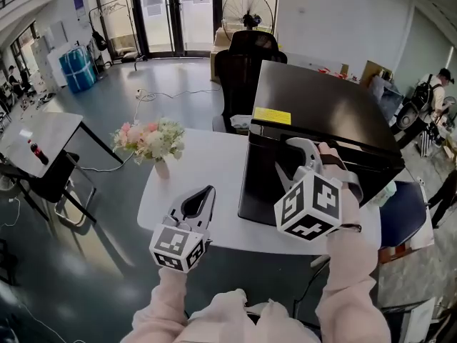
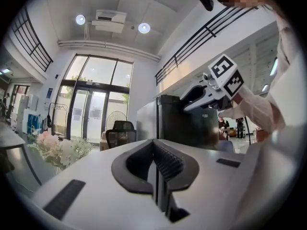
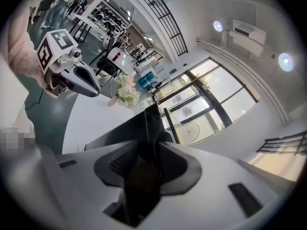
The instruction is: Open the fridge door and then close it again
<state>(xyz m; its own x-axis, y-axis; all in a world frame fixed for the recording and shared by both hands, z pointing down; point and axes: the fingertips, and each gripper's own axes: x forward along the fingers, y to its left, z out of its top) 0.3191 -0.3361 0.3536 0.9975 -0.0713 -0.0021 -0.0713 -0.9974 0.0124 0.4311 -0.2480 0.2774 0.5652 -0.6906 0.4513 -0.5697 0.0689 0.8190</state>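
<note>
A black mini fridge (image 1: 321, 106) stands on the right half of the white table (image 1: 207, 163), its front (image 1: 258, 184) facing me. My right gripper (image 1: 303, 148) is at the top front edge of the fridge. In the right gripper view the thin dark door edge (image 3: 148, 123) runs between the jaws of that gripper (image 3: 144, 162), which stand apart around it without pressing. How far the door is ajar I cannot tell. My left gripper (image 1: 202, 199) hovers over the table's front, left of the fridge. It is shut with nothing in it (image 2: 154, 152).
A vase of pale flowers (image 1: 151, 141) stands on the table's left end. Behind the table are a black office chair (image 1: 243, 63) and a floor fan (image 1: 248, 9). A side table with a cola bottle (image 1: 37, 152) is at the far left, and a blue seat (image 1: 403, 213) at the right.
</note>
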